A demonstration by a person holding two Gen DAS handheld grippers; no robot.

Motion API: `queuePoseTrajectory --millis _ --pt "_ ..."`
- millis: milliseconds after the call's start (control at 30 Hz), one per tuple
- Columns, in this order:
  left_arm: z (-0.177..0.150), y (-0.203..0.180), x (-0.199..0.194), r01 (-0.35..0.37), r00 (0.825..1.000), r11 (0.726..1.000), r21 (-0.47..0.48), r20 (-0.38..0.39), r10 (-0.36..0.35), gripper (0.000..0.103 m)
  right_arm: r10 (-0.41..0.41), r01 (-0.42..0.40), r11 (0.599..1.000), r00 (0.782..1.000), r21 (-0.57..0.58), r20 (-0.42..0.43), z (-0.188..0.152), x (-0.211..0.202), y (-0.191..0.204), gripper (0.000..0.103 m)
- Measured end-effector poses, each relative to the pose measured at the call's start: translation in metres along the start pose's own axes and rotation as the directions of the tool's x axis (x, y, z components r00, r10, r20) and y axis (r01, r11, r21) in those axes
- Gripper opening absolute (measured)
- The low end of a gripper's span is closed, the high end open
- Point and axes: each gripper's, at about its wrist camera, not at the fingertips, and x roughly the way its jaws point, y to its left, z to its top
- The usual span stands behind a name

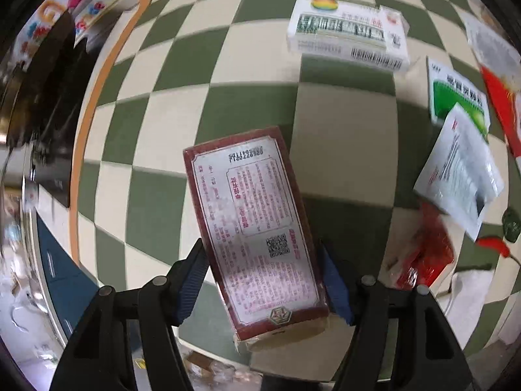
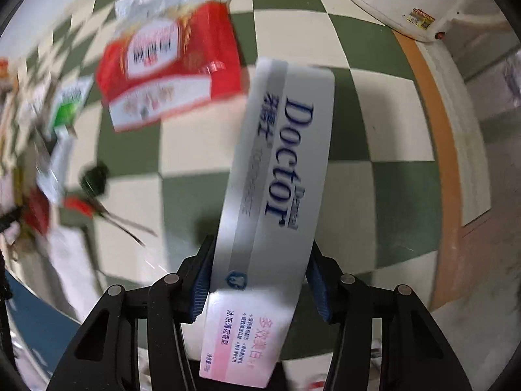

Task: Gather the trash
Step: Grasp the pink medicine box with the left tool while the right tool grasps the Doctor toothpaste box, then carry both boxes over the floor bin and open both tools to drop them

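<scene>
A dark red carton (image 1: 257,228) with a white printed label lies on the green-and-cream checkered cloth (image 1: 342,137), near the table's front edge. My left gripper (image 1: 260,251) points down over it, and both blue pads touch its long sides. In the right wrist view a long white and silver toothpaste box (image 2: 286,163), lettered "Doctor", lies on the same cloth (image 2: 384,123). My right gripper (image 2: 260,244) has its blue pads pressed against the box's two sides near its pink end.
More litter lies about: a white medicine box (image 1: 348,32), a green and white packet (image 1: 456,94), a white sachet (image 1: 462,169), a red wrapper (image 1: 429,251) and a red carton (image 2: 169,65). A white appliance (image 2: 407,3) stands at the far right by the cloth's orange border (image 2: 436,130).
</scene>
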Motion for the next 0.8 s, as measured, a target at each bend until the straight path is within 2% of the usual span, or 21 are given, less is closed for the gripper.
queuePoseTrajectory --millis 67,133,167,233,333,400,467,533,667,800 --pt "-0.006 0.005 0.0 0.026 1.0 0.997 -0.067 0.007 -0.026 0.065 0.005 -0.005 1.0 1.0 0.013 0.019 -0.004 0.004 -0.007 0.059" --pt "-0.004 0.003 0.003 0.077 0.997 0.986 -0.147 0.001 -0.078 0.063 0.015 -0.017 0.999 0.999 0.043 0.035 -0.005 0.005 -0.013 0.059" --pt "-0.005 0.007 0.004 0.107 0.994 0.981 -0.164 0.003 -0.108 0.056 0.018 -0.02 0.998 0.999 0.053 0.04 -0.006 0.007 -0.016 0.059" --pt "-0.007 0.014 0.005 0.12 0.993 0.978 -0.169 0.005 -0.121 0.056 0.023 -0.026 0.997 0.999 0.07 0.038 -0.007 0.008 -0.022 0.059" --pt "-0.004 0.011 0.004 0.105 0.994 0.982 -0.155 0.013 -0.104 0.055 0.021 -0.024 0.997 0.998 0.07 0.051 -0.009 0.01 -0.03 0.058" --pt "-0.002 0.003 0.002 0.09 0.996 0.985 -0.149 0.019 -0.088 0.055 0.013 -0.017 0.997 0.998 0.071 0.064 -0.01 0.011 -0.036 0.05" --pt "-0.004 -0.006 -0.005 0.072 0.997 0.987 -0.141 0.025 -0.069 0.055 0.029 -0.035 0.996 0.997 0.078 0.077 -0.012 0.01 -0.038 0.049" --pt "-0.007 -0.013 -0.011 0.039 0.999 0.992 -0.123 0.035 -0.035 0.054 0.025 -0.031 0.997 0.997 0.07 0.076 -0.016 0.006 -0.025 0.048" --pt "-0.021 -0.023 -0.032 -0.008 0.995 0.996 -0.093 0.095 0.017 0.054 0.01 -0.015 0.998 0.997 0.066 0.079 -0.021 0.008 -0.028 0.048" --pt "-0.03 -0.031 -0.059 -0.021 0.984 0.998 -0.064 0.174 0.032 0.054 0.013 -0.021 0.998 0.992 0.061 0.122 -0.027 -0.001 -0.016 0.048"
